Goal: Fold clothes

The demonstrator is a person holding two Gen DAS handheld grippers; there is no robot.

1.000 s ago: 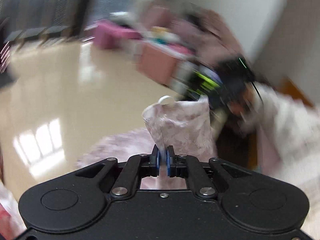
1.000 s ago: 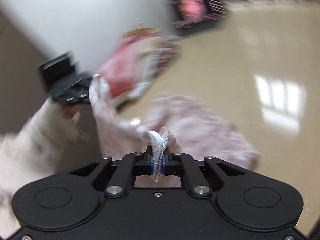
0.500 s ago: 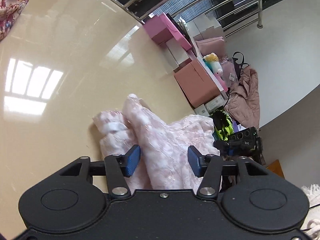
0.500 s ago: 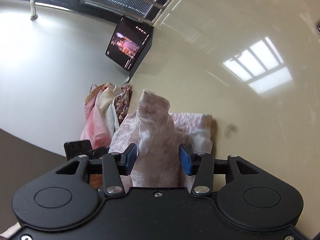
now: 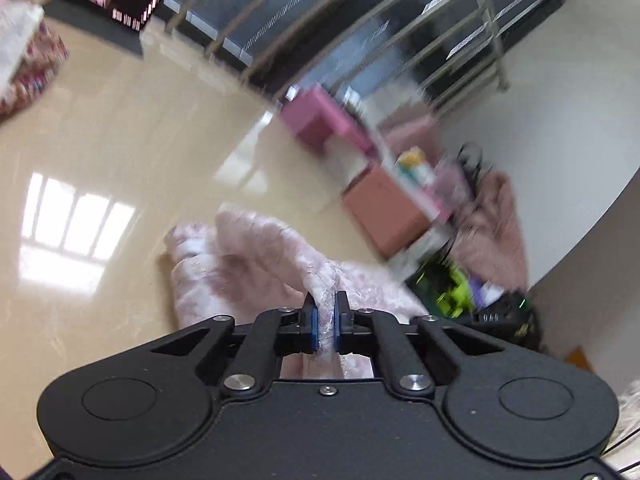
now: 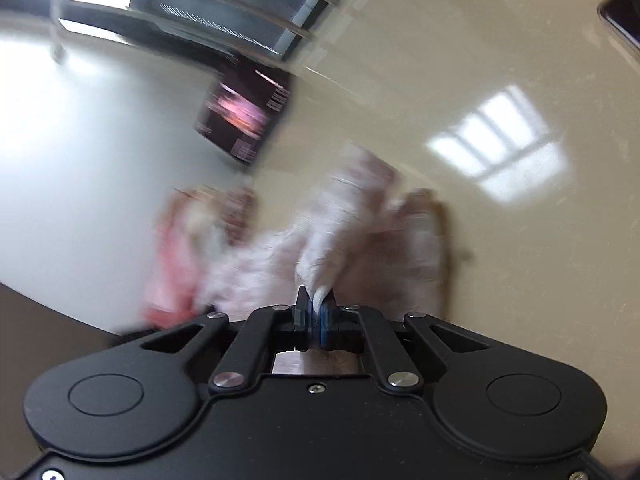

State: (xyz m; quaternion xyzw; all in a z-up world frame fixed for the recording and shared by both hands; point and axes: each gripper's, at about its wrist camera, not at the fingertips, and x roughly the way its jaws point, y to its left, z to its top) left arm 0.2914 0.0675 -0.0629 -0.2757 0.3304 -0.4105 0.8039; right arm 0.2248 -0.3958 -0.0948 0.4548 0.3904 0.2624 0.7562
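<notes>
A pale pink patterned garment (image 5: 256, 256) lies bunched on the glossy beige floor (image 5: 100, 152) in front of both grippers. My left gripper (image 5: 326, 312) is shut on a ridge of its cloth, which rises between the blue pads. In the right wrist view the same pink garment (image 6: 360, 232) is blurred, and my right gripper (image 6: 316, 306) is shut on a fold of it that pokes up between its fingers. The other gripper (image 5: 504, 320) shows dark at the right edge of the left wrist view.
Pink and white boxes (image 5: 360, 176) and a pink jacket (image 5: 496, 224) stand against the wall at the right. A dark screen (image 6: 240, 120) leans at the wall. Pink and red clothes (image 6: 176, 248) pile at the left. Window railings (image 5: 400, 20) run along the back.
Both grippers let go and opened over the garment half a second ago, then sank onto it and shut on new folds of the cloth. Both views have rolled.
</notes>
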